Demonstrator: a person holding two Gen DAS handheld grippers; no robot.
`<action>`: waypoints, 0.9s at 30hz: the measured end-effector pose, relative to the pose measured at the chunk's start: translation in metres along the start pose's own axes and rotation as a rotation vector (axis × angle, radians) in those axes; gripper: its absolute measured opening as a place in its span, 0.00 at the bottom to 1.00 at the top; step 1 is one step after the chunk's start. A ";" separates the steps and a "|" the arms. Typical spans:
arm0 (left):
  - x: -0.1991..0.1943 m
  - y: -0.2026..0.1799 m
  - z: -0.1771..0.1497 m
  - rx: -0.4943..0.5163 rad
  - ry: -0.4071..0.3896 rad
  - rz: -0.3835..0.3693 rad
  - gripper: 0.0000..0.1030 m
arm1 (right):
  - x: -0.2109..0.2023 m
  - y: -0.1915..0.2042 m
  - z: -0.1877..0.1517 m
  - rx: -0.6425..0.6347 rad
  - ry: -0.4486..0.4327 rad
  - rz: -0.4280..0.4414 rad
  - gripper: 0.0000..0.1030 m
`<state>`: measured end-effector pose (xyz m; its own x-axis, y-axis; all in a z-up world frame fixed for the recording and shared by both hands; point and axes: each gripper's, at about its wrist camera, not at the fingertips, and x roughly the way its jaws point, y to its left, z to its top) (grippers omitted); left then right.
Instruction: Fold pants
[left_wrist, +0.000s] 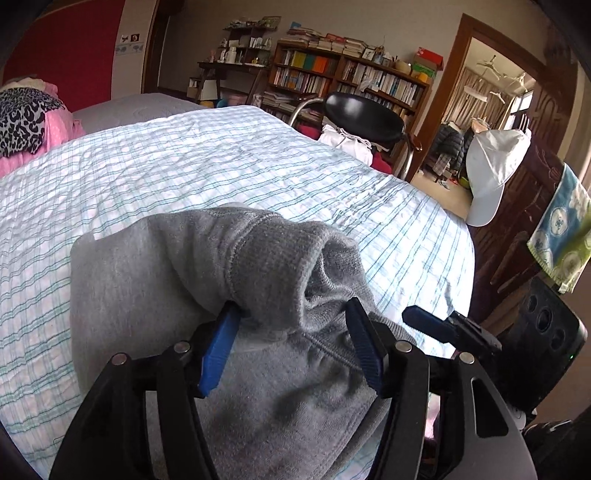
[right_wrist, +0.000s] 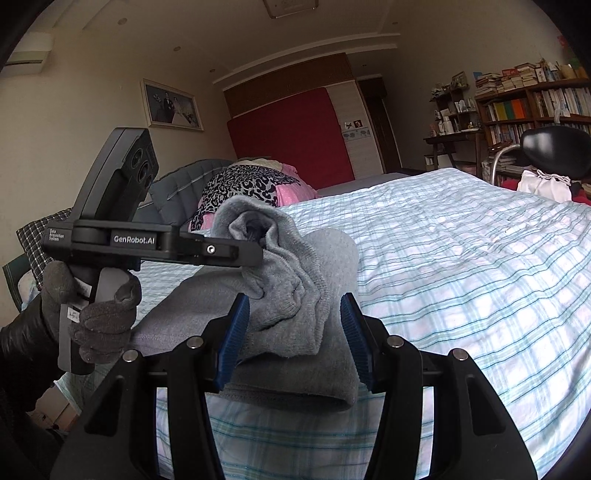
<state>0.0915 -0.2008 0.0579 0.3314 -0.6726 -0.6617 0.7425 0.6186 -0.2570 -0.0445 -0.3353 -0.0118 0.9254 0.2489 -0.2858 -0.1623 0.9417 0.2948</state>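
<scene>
Grey sweatpants (left_wrist: 155, 280) lie folded in a bundle near the front edge of the bed (left_wrist: 221, 155). A ribbed cuff (left_wrist: 280, 258) is lifted above the bundle. My left gripper (left_wrist: 291, 314) has its blue fingers (left_wrist: 218, 350) apart with the bunched cuff between them. In the right wrist view the pants (right_wrist: 295, 362) lie under my right gripper (right_wrist: 293, 306), whose fingers (right_wrist: 232, 336) stand wide apart around the hanging cuff end (right_wrist: 288, 295). The left gripper (right_wrist: 255, 254) shows there, its tip buried in the raised cuff.
The bed has a blue-checked sheet (right_wrist: 461, 258). A leopard and pink bundle (right_wrist: 251, 188) lies at the headboard end. A black chair (left_wrist: 365, 118), bookshelves (left_wrist: 347, 77) and a wooden cabinet with a white cap (left_wrist: 491, 170) stand past the bed's far side.
</scene>
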 end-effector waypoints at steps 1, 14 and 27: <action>0.003 0.000 0.005 -0.004 0.000 -0.011 0.58 | 0.002 -0.001 -0.001 0.003 0.006 -0.005 0.51; 0.073 0.019 0.036 -0.147 0.107 -0.071 0.70 | 0.027 -0.016 -0.017 0.060 0.093 -0.071 0.51; 0.031 0.017 0.029 -0.180 0.033 -0.097 0.75 | 0.018 -0.017 -0.001 0.046 0.059 -0.062 0.51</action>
<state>0.1313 -0.2230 0.0541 0.2418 -0.7204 -0.6500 0.6530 0.6163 -0.4402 -0.0257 -0.3472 -0.0227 0.9111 0.2046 -0.3578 -0.0879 0.9446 0.3163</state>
